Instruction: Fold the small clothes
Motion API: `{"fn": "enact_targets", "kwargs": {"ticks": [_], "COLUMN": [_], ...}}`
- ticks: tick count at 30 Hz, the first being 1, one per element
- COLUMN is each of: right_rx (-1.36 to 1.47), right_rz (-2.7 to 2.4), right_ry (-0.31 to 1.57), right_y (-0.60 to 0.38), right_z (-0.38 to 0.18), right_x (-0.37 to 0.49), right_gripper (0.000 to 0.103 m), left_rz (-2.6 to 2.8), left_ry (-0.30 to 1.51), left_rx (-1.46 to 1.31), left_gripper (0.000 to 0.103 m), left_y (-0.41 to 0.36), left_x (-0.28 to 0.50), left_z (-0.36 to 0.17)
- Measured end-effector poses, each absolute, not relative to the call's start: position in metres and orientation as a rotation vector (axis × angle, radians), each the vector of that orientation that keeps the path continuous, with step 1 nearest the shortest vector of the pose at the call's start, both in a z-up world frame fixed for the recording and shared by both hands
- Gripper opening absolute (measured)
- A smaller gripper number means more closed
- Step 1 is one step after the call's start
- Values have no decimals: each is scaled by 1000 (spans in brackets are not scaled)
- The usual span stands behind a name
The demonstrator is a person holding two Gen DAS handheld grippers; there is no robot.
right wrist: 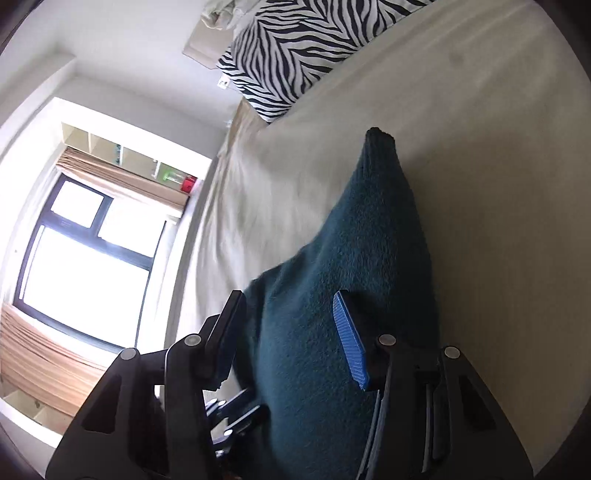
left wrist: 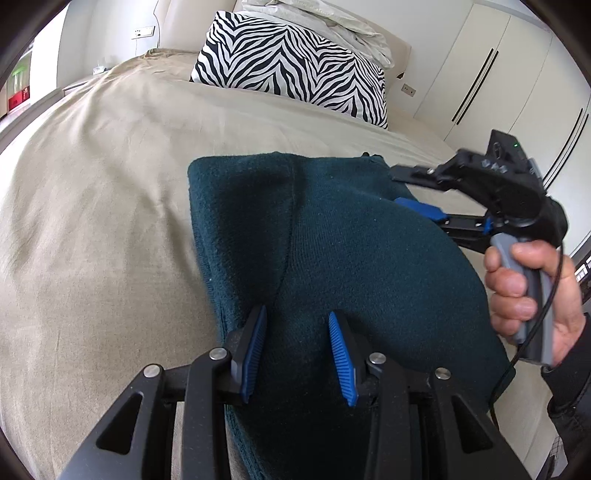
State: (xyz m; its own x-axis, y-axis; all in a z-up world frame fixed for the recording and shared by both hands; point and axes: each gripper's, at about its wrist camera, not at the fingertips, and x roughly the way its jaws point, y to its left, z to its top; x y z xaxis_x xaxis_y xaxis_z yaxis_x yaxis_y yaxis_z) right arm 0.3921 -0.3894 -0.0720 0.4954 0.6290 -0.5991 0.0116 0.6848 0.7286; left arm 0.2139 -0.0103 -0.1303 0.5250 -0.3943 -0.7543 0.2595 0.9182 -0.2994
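A dark teal knitted garment (left wrist: 332,258) lies partly folded on the beige bed sheet (left wrist: 92,221). My left gripper (left wrist: 297,325) is open at the garment's near edge, with cloth between its blue pads (left wrist: 255,350). My right gripper (right wrist: 288,306) is open too, with the garment (right wrist: 351,277) running between its fingers. In the left wrist view the right gripper (left wrist: 402,188) reaches in from the right at the garment's far right edge, held by a hand (left wrist: 524,291). Whether either gripper touches the cloth firmly cannot be told.
A zebra-striped pillow (left wrist: 291,62) lies at the head of the bed with white bedding (left wrist: 325,22) behind it. White wardrobe doors (left wrist: 509,85) stand on the right. In the right wrist view a window (right wrist: 81,258) and shelves (right wrist: 122,155) lie beyond the bed edge.
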Motion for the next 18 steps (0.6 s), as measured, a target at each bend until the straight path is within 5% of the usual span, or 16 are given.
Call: {"fn": "enact_targets", "kwargs": {"ticks": [2,5,14,18], "right_rx": [679,749,677,651], "right_rz": [355,352,502,557], "right_ry": [973,962,931,826], "right_y": [-395,-409,-382,-387], "right_z": [-96,-102,-60,-73], "right_x": [403,399,293,271], "right_gripper": [32,33,56,55], "left_rz": [-398,-401,-393,-380], "left_ry": [946,940,935,932], "left_rx": [-167,-167,-163,-157], "left_gripper": [38,38,38,38], "left_y": [-9,-9,-10,-12], "left_x": [215,215,213,211], "left_z": [-131,-131,-132,-130]}}
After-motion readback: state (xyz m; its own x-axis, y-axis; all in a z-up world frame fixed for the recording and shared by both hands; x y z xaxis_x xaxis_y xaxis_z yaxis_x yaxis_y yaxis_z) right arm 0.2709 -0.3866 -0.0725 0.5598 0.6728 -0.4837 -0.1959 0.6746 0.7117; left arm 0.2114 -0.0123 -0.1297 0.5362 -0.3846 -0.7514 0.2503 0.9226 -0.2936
